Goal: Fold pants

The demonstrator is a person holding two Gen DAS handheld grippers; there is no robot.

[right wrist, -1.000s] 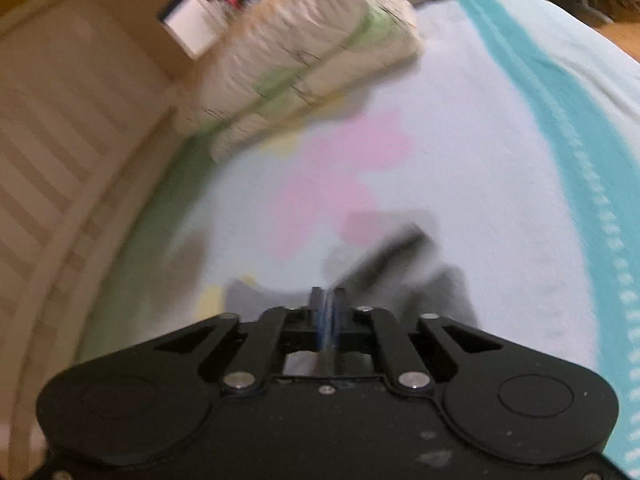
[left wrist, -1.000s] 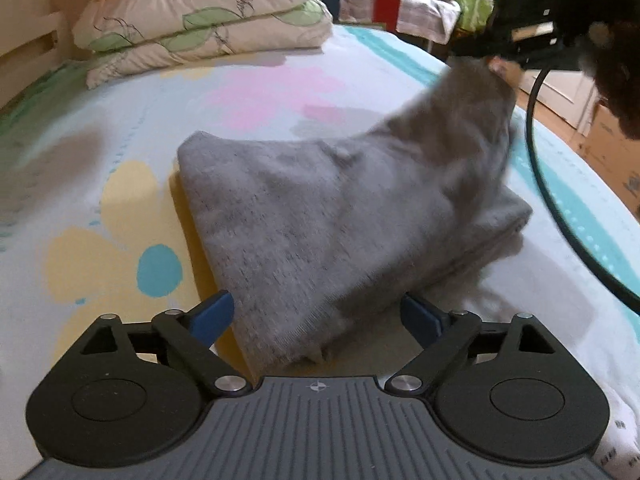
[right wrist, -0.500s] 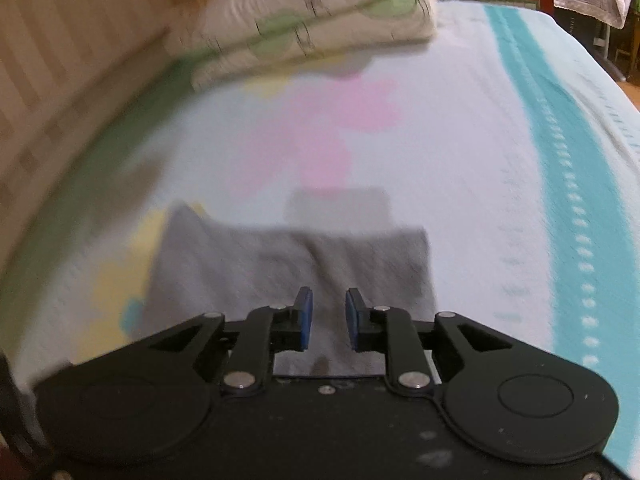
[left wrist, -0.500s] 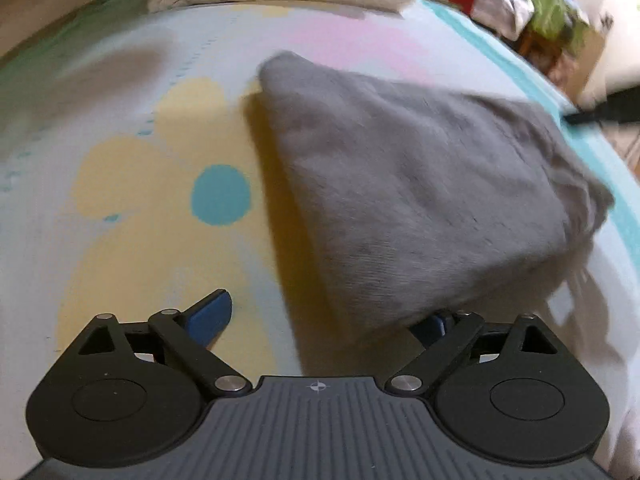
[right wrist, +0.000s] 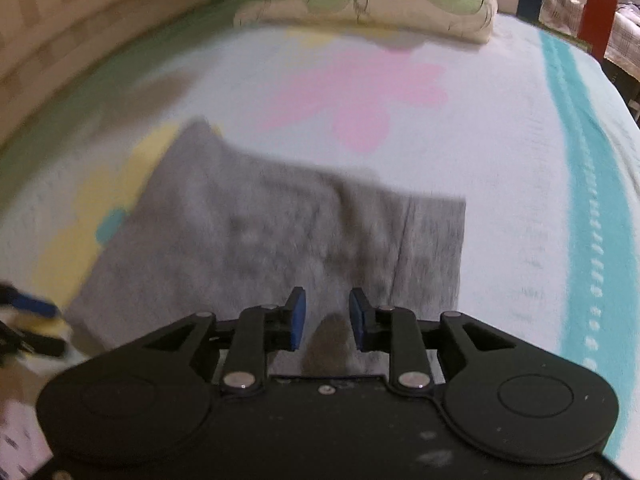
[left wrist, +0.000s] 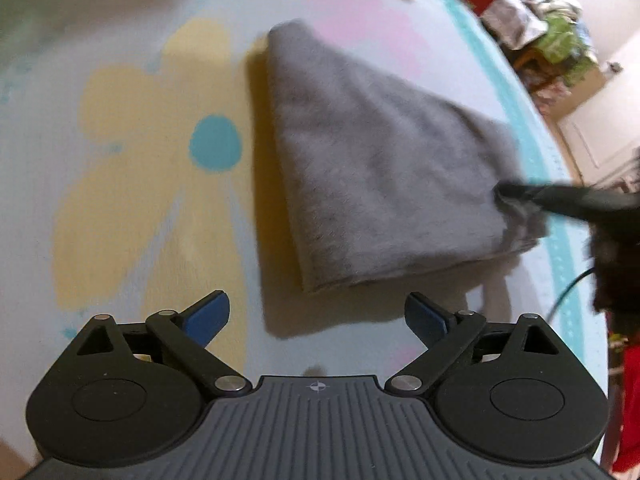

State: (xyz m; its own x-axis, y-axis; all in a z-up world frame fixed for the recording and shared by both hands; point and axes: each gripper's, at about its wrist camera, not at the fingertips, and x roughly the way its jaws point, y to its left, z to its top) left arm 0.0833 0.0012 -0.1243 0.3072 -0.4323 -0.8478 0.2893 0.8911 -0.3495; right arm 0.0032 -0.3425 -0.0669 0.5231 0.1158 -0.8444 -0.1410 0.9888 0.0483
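Note:
Grey pants (left wrist: pixel 372 168) lie folded in a flat bundle on the flowered bed sheet (left wrist: pixel 132 208). My left gripper (left wrist: pixel 318 308) is open wide just short of the bundle's near corner, with only sheet between its blue pads. My right gripper (right wrist: pixel 328 316) hangs low over the bundle's near edge (right wrist: pixel 280 248); its jaws are opening and the pads press on nothing. In the left wrist view the right gripper (left wrist: pixel 508 194) sits at the bundle's right corner. A blue left fingertip (right wrist: pixel 32 304) shows at the right wrist view's left edge.
Stacked pillows (right wrist: pixel 380 0) lie at the head of the bed, with a slatted wooden board (right wrist: pixel 48 28) along the left. A teal stripe (right wrist: pixel 580 160) runs near the bed's right edge. Clutter and boxes (left wrist: pixel 556 36) stand beyond it. A black cable (left wrist: pixel 568 288) hangs at the right.
The raised end of the pants has come down flat onto the bundle. The right gripper has let it go, opened and sunk. The left gripper has drawn back off the near edge.

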